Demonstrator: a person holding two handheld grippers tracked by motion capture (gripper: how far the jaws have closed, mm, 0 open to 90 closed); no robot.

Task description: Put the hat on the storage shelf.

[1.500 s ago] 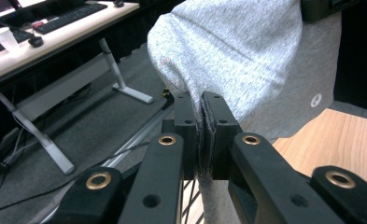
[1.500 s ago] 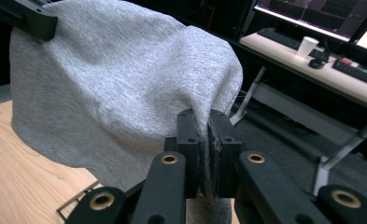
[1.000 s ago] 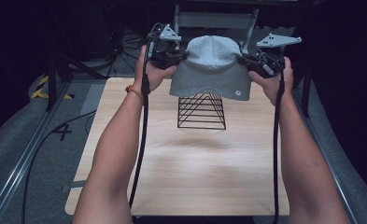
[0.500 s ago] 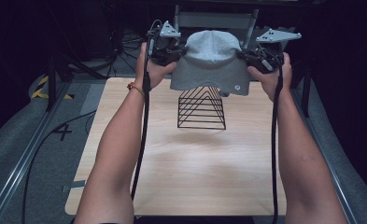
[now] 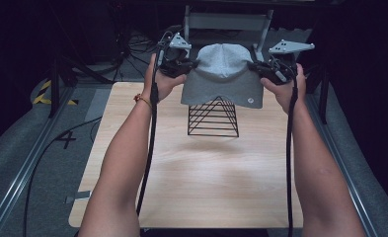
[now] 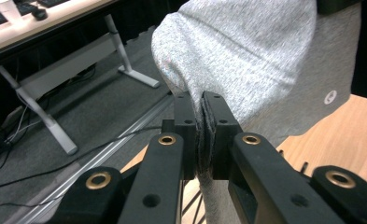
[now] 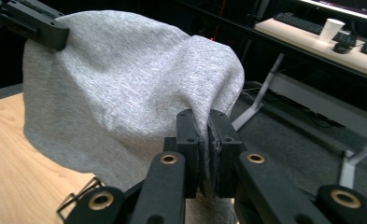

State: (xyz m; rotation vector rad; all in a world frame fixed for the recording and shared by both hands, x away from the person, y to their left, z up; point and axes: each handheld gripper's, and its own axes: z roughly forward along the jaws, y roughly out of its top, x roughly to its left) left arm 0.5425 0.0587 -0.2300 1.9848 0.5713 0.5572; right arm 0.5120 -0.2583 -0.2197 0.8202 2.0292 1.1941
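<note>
A grey knit beanie (image 5: 223,74) hangs stretched between my two grippers above the far part of the wooden table (image 5: 201,173). My left gripper (image 5: 189,65) is shut on the hat's left edge, and in the left gripper view the fabric (image 6: 246,60) is pinched between the black jaws. My right gripper (image 5: 256,67) is shut on the hat's right edge, where the cloth (image 7: 125,79) is clamped the same way. Under the hat stands a black wire pyramid stand (image 5: 213,118), its tip hidden behind the hat's lower hem. A small round white logo (image 5: 251,100) marks the hat's lower right.
Beyond the table's far edge stands a grey metal frame (image 5: 228,22) on dark carpet. Cables trail from both grippers along the forearms. A metal rail (image 5: 28,168) runs along the table's left side. A desk with a paper cup (image 7: 330,29) lies farther off.
Both hands have lifted the beanie a little higher and farther back over the wire stand, so more of the stand shows below the hem.
</note>
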